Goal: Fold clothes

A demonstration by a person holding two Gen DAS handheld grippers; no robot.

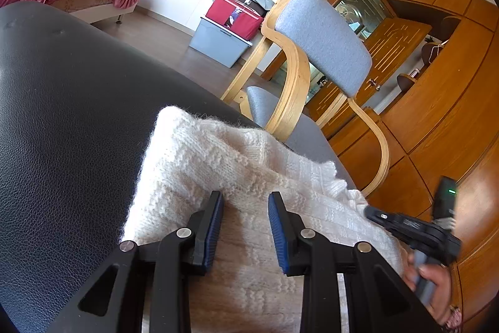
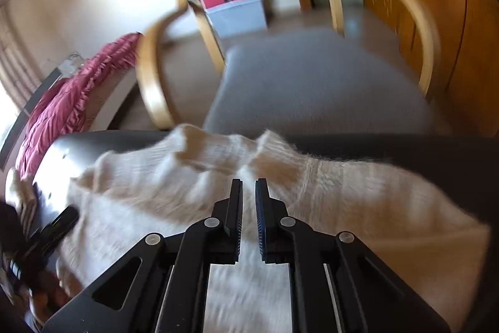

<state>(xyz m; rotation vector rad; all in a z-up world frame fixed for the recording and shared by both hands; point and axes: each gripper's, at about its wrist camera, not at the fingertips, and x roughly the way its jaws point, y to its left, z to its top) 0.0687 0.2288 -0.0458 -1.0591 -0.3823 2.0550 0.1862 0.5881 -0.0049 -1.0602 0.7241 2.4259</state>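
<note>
No legible text, label, brand, number or sign appears in either view. The right gripper point(image 1: 414, 231), seen from the left wrist camera, carries small pale markings on its black body (too small to read) and a lit green indicator on its upright module. The right wrist view is motion-blurred; a pale patch on the wooden cabinet point(image 2: 436, 5) cannot be resolved.

Left gripper point(image 1: 246, 198): black linkage, silver pivot screws, ribbed blue pads point(image 1: 215, 227). Right gripper point(image 2: 249, 186) was identical.
</note>
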